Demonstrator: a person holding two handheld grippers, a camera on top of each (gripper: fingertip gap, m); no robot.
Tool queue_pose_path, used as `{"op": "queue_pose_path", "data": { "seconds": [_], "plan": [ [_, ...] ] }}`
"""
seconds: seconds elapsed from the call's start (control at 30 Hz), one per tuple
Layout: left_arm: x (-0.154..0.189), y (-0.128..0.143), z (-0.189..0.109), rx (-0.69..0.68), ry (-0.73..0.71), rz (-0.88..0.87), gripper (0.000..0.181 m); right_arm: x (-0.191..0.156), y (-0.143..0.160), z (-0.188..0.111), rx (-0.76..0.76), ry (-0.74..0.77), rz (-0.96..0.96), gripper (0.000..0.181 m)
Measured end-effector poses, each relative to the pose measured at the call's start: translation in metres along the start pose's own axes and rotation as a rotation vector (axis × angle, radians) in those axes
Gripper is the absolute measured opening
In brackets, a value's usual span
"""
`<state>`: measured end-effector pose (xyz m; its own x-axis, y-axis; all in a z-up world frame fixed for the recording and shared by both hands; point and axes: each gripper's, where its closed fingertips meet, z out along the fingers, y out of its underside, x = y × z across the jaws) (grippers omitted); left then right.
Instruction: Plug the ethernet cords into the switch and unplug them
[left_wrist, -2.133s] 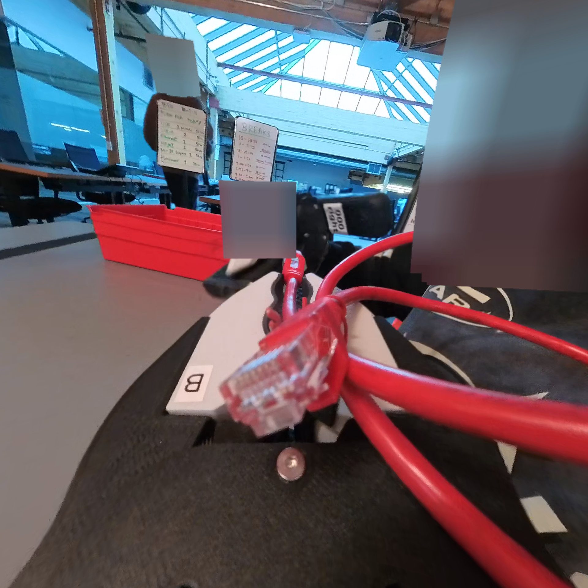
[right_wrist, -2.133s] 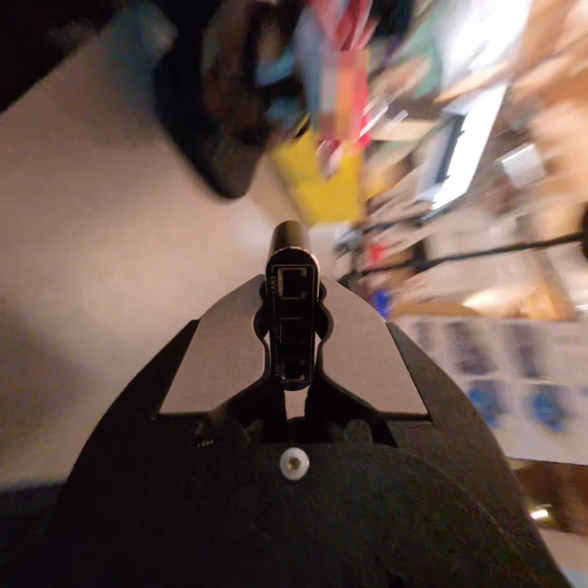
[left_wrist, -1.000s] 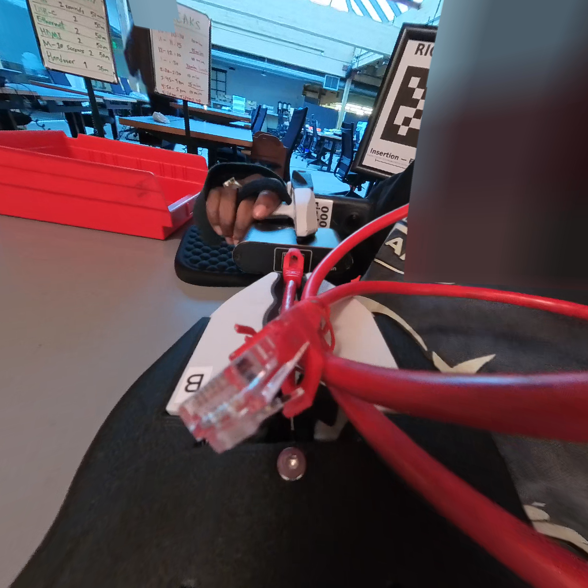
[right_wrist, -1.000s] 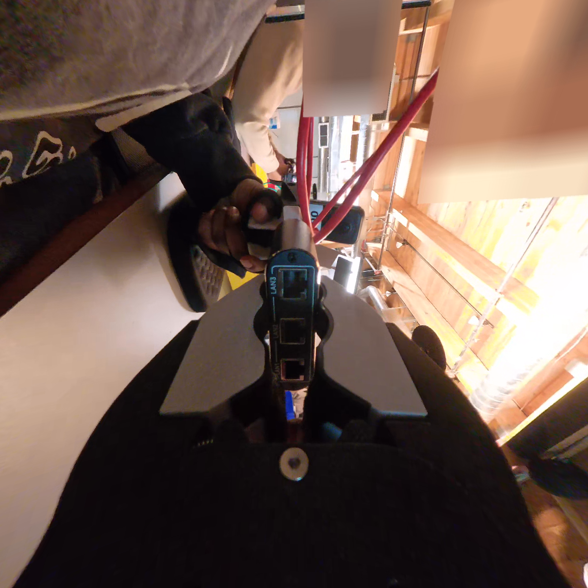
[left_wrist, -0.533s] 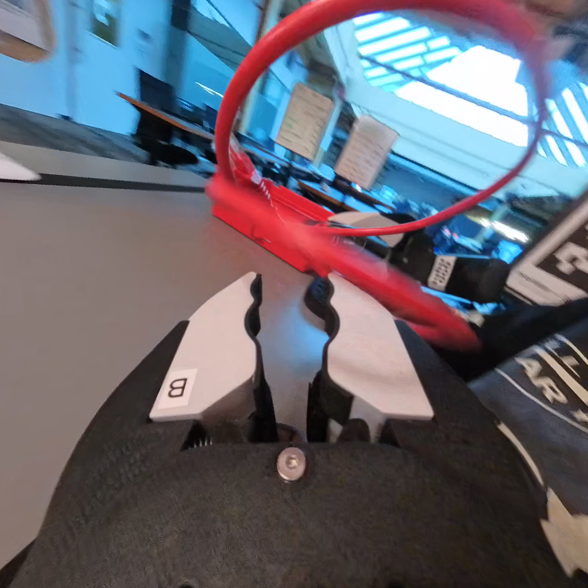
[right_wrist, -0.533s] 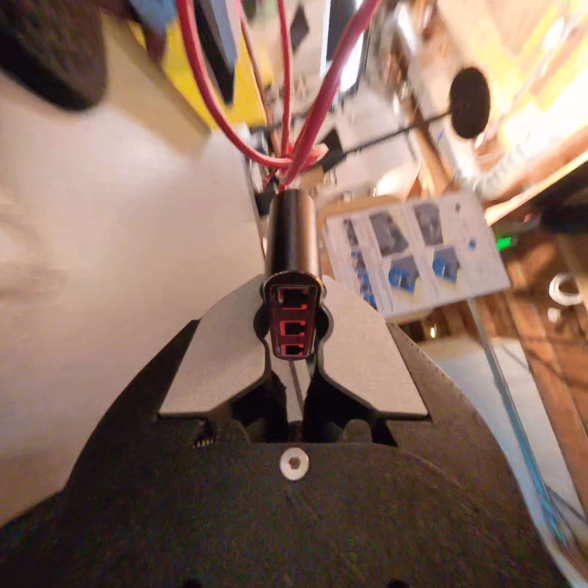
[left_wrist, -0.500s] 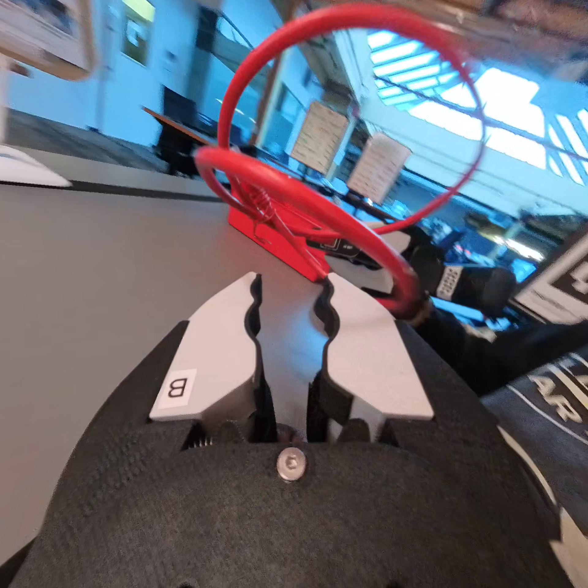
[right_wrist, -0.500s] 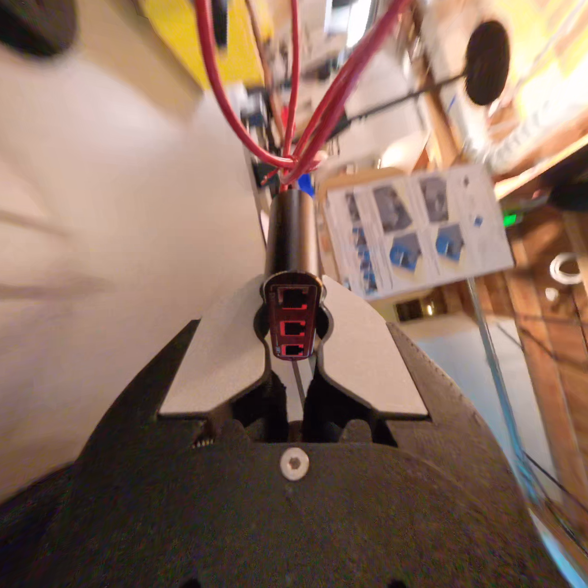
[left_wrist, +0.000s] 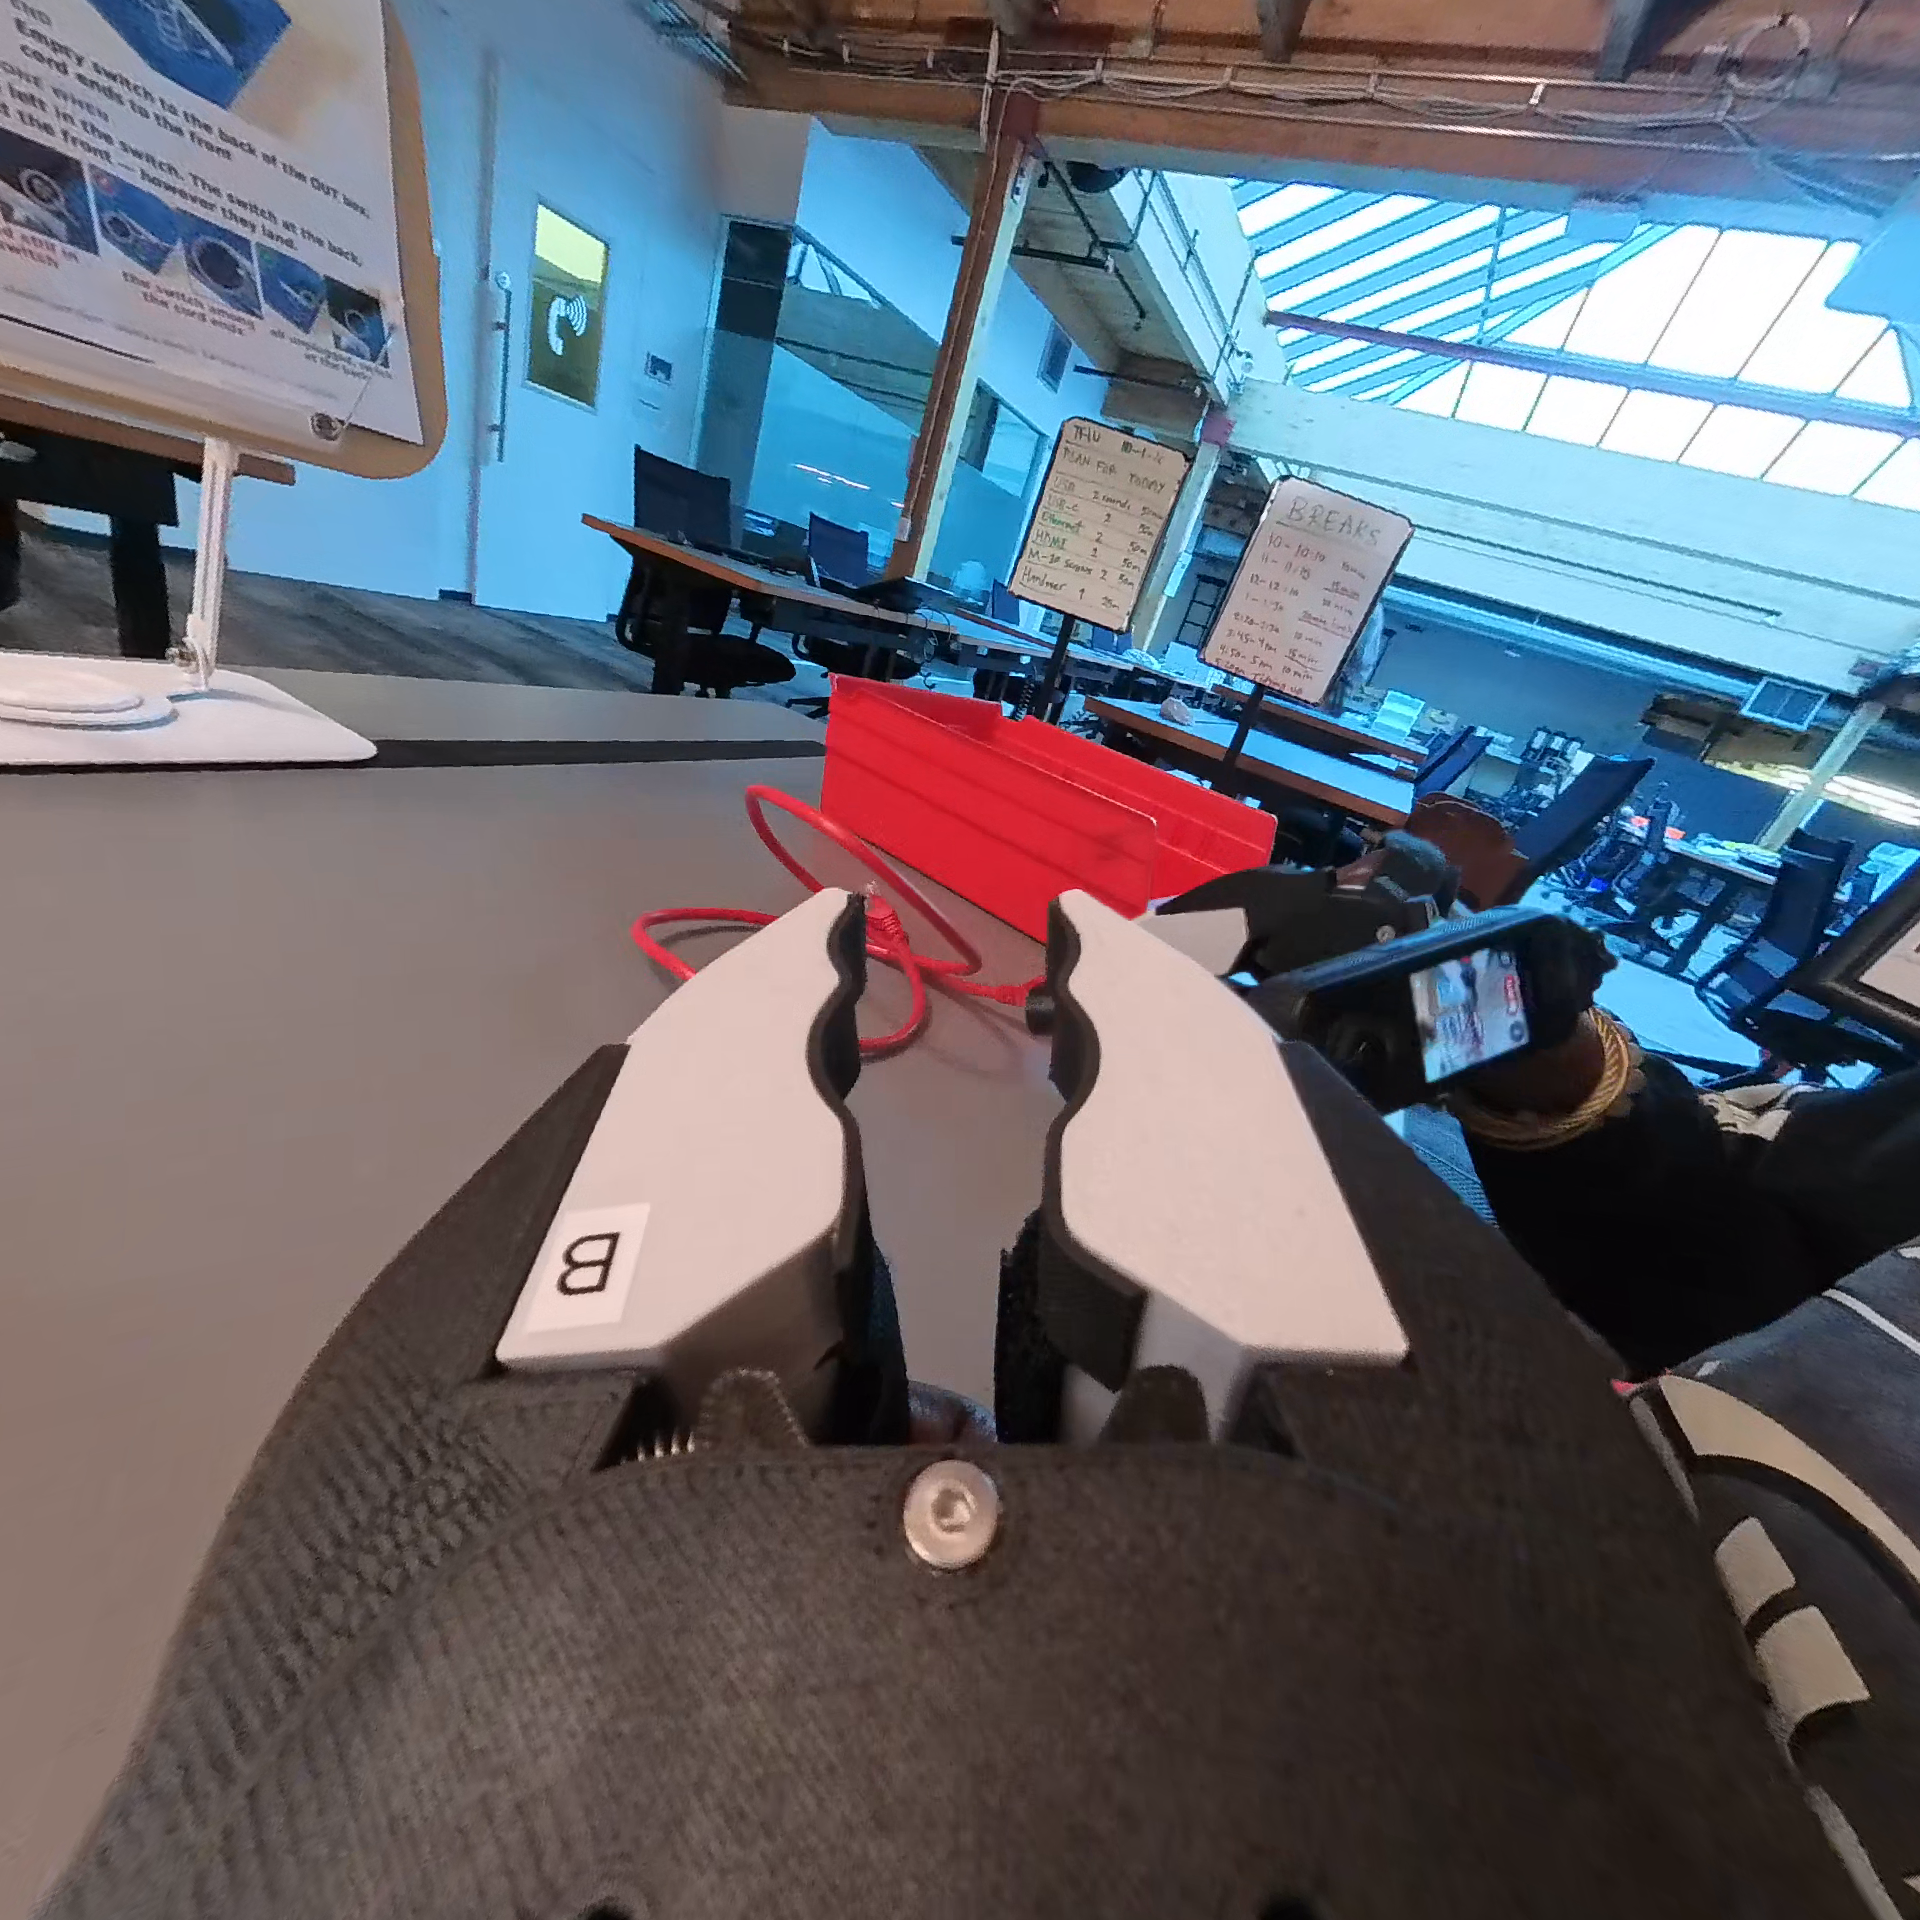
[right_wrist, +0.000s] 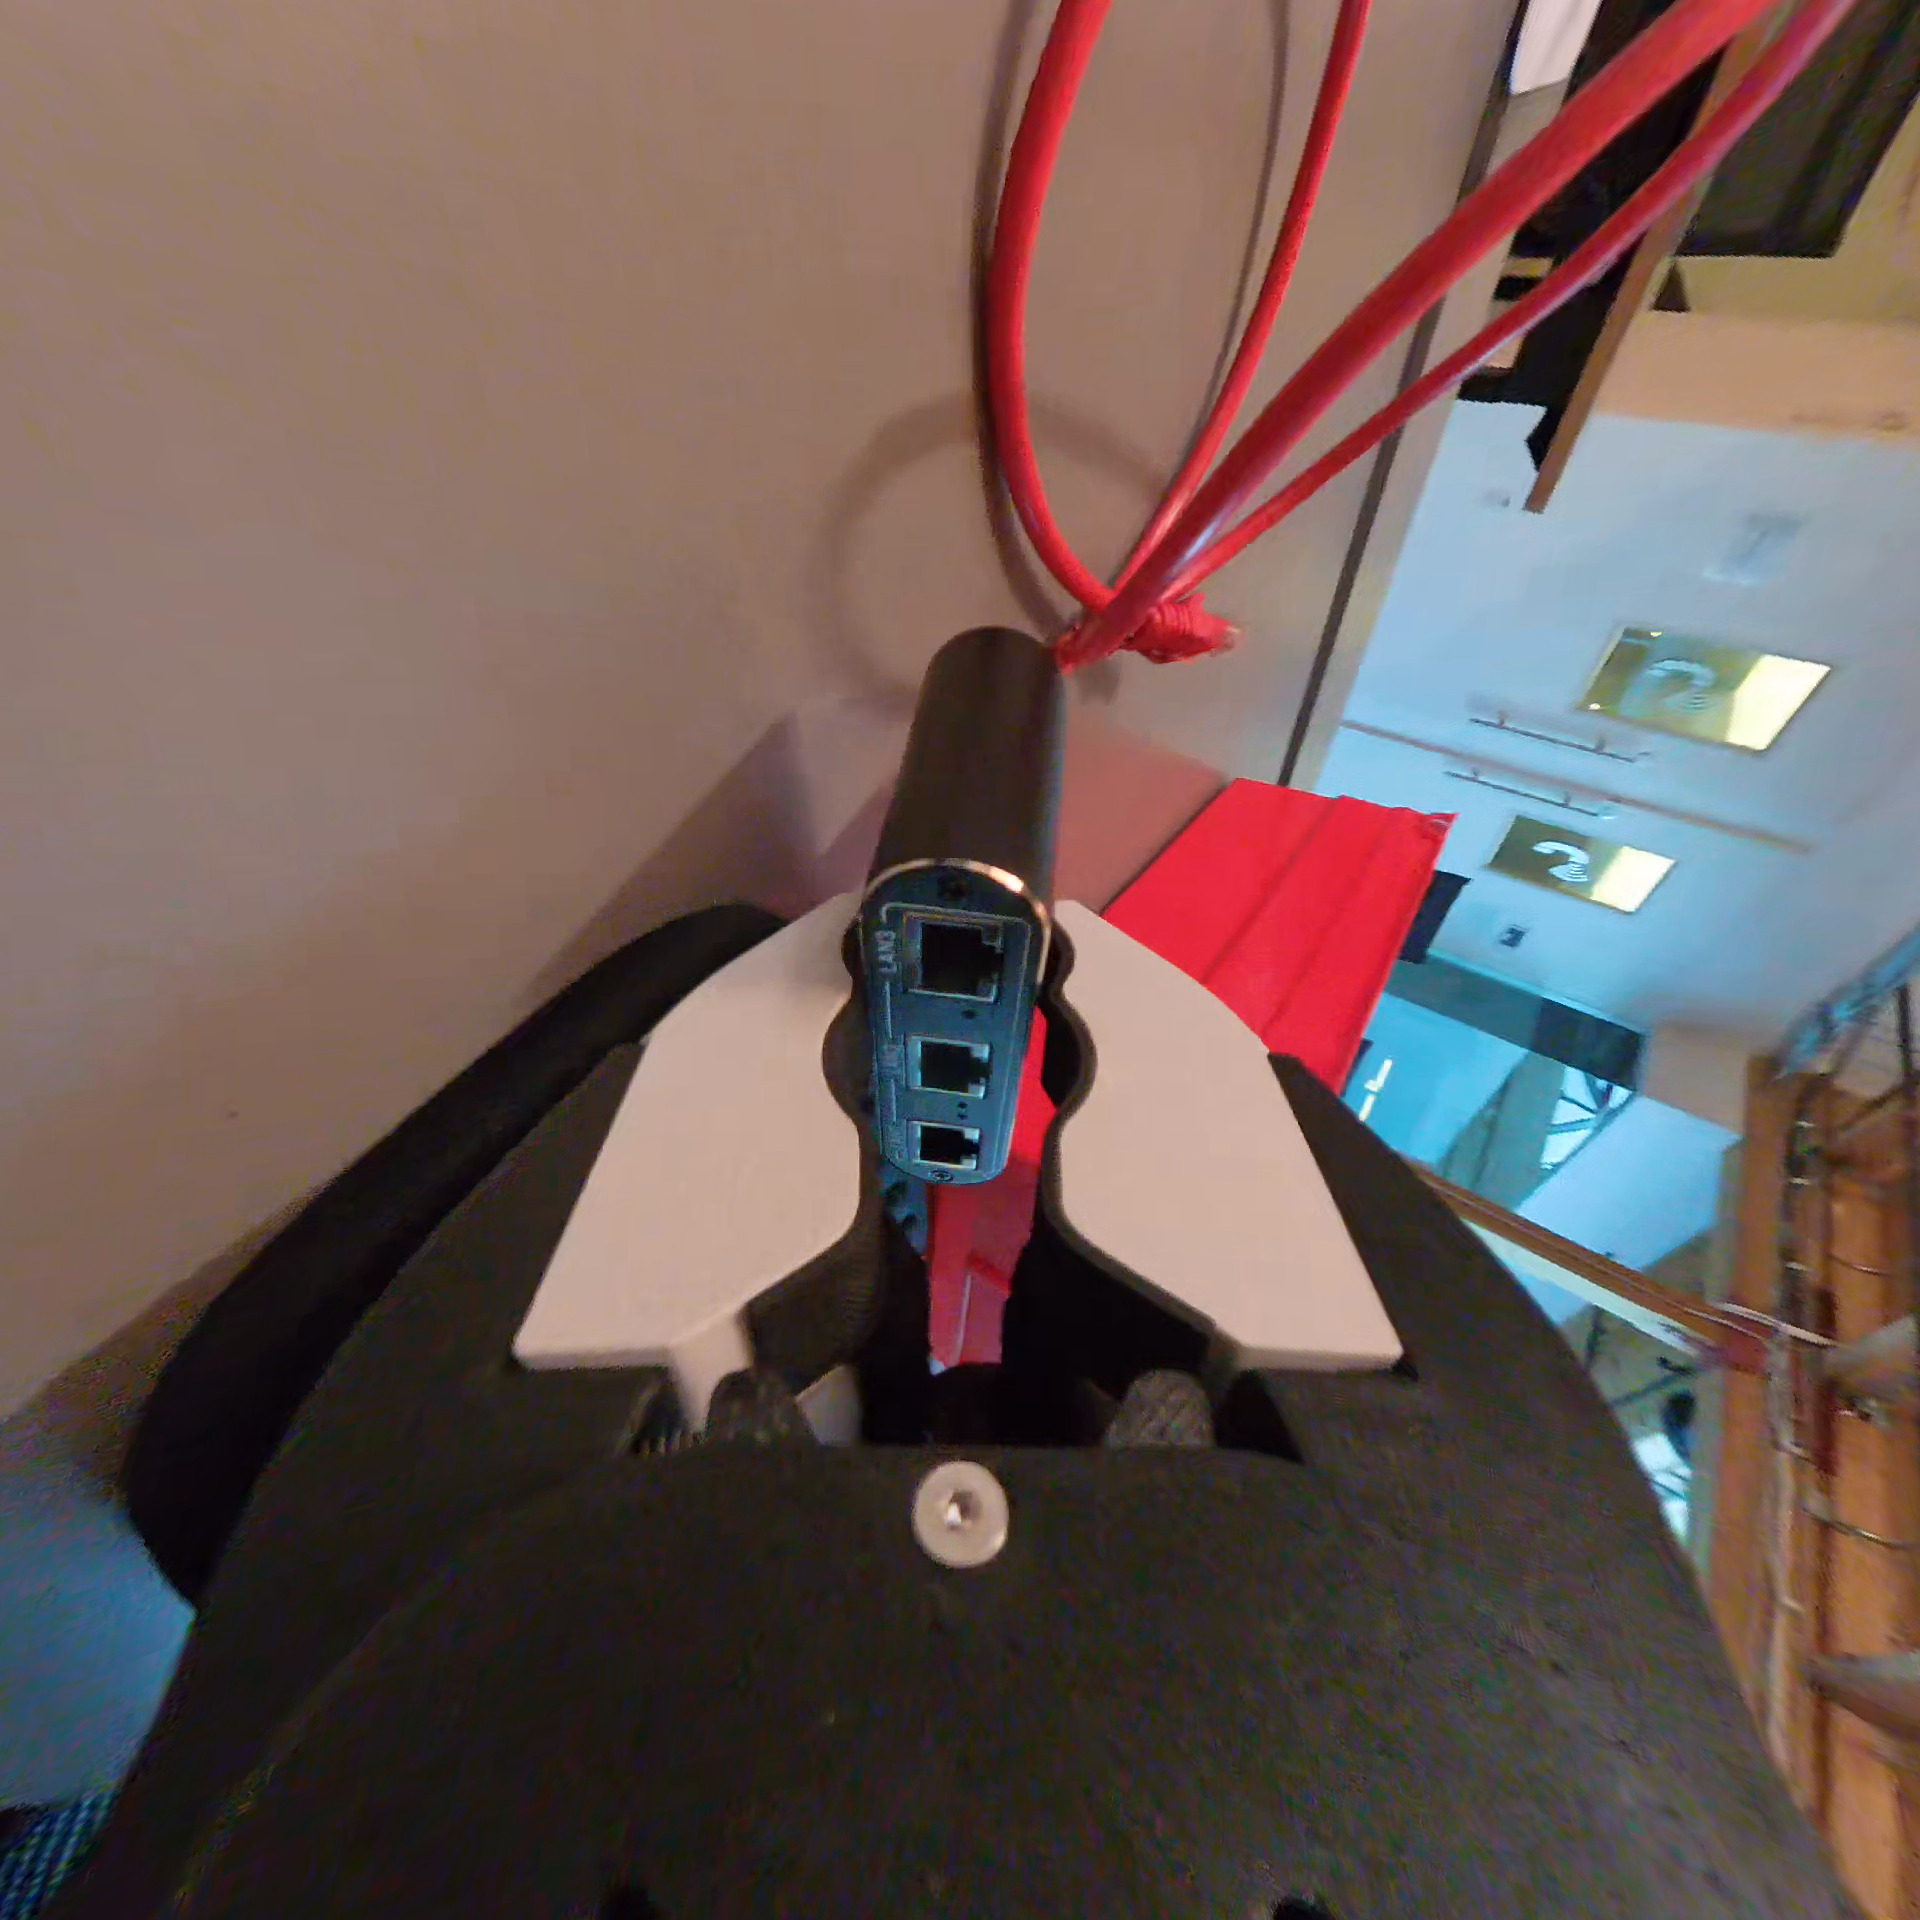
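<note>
Counting from the left wrist view, one red ethernet cord (left_wrist: 831, 935) lay in loose loops on the grey table (left_wrist: 312, 987) at the centre of the frame, one red bin (left_wrist: 1039, 821) stood just behind it, two handwritten boards on stands rose in the upper middle, and one instruction placard on a white base sat at the upper left, cut off by the frame edge. The left gripper (left_wrist: 951, 997) had its two grey fingers spread apart with nothing between them, bare table showing through the gap. At the right of that frame the right gripper (left_wrist: 1226, 920) was only partly visible, its tip hidden behind the near finger, with a small lit screen and a wrist with bracelets beside it. In the right wrist view, which was rolled sideways, the right gripper (right_wrist: 961, 1023) pinched one dark switch (right_wrist: 951, 1029) between its fingers at the centre of the frame; three ports faced the camera, all three empty. Red cord strands ran from the top of the frame to the far end of the switch, where one plug lay, but whether any strand entered the switch there was hidden by its body.
</note>
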<state>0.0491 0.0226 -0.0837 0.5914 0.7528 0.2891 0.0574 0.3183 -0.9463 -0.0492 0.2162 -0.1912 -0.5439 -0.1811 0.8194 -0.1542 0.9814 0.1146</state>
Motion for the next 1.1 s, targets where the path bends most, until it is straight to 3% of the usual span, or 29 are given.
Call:
{"op": "queue_pose_path", "data": {
  "seconds": [0.27,0.3,0.37,0.4,0.5,0.6,0.67,0.77,0.87,0.93,1.03,1.1],
  "plan": [
    [0.005,0.002,0.001,-0.019,0.023,0.021,0.032,-0.01,-0.002,-0.012,0.129,-0.187,0.093,0.037],
    [0.005,0.003,0.001,-0.022,0.024,0.029,0.032,-0.014,-0.004,-0.016,0.17,-0.248,0.111,0.044],
    [0.007,0.003,0.002,-0.029,0.023,0.042,0.032,-0.035,-0.008,-0.031,0.249,-0.47,0.14,0.077],
    [0.007,0.004,0.002,-0.032,0.024,0.048,0.032,-0.039,-0.008,-0.036,0.275,-0.523,0.148,0.082],
    [0.01,0.002,0.0,-0.049,0.026,0.081,0.033,-0.033,-0.009,-0.051,0.382,-0.565,0.171,0.085],
    [0.012,-0.013,-0.011,-0.062,0.0,0.193,0.034,-0.012,-0.02,-0.081,0.603,-0.573,0.249,0.086],
    [0.002,-0.033,-0.028,-0.06,-0.086,0.285,0.034,0.013,-0.022,-0.096,0.722,-0.531,0.322,0.083],
    [-0.033,-0.067,-0.072,-0.087,-0.325,0.383,0.036,0.043,-0.016,-0.109,0.828,-0.44,0.389,0.08],
    [-0.086,-0.086,-0.132,-0.233,-0.609,0.43,0.037,0.06,-0.01,-0.117,0.867,-0.382,0.431,0.079],
    [-0.122,-0.079,-0.168,-0.406,-0.745,0.376,0.039,0.068,-0.009,-0.119,0.879,-0.345,0.435,0.077],
    [-0.157,-0.046,-0.195,-0.681,-0.767,0.233,0.057,0.069,-0.014,-0.123,0.891,-0.324,0.409,0.077],
    [-0.179,-0.03,-0.201,-0.787,-0.791,0.207,0.062,0.07,-0.018,-0.127,0.903,-0.311,0.39,0.074]
  ]
}}
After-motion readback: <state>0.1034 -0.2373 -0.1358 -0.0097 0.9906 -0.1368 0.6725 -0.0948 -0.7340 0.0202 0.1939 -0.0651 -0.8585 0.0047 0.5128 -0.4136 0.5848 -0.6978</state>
